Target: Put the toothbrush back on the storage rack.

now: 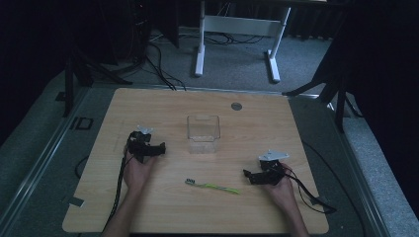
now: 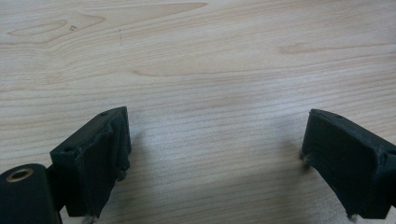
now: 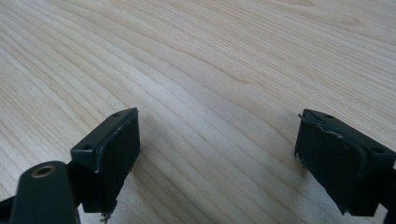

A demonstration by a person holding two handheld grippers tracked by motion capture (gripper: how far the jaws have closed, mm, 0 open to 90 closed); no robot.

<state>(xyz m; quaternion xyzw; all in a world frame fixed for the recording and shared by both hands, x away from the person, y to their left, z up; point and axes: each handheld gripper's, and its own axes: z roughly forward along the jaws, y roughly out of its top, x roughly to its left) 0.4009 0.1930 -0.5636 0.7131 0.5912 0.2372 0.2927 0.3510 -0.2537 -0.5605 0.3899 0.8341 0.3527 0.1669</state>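
Toothbrush (image 1: 212,186) lies between both hands, long axis 9-to-3, bristles at 9. Right gripper (image 1: 250,176) nearer, brush at its 9; left gripper (image 1: 157,149) farther. Both jaws spread, empty. Clear box (image 1: 202,133) at 12.

Right gripper (image 3: 217,154), jaws wide apart and empty, over bare light wood table (image 3: 210,70).

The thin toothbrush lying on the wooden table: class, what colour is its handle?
Lime green, with a darker head at its left end; the high view shows it best.
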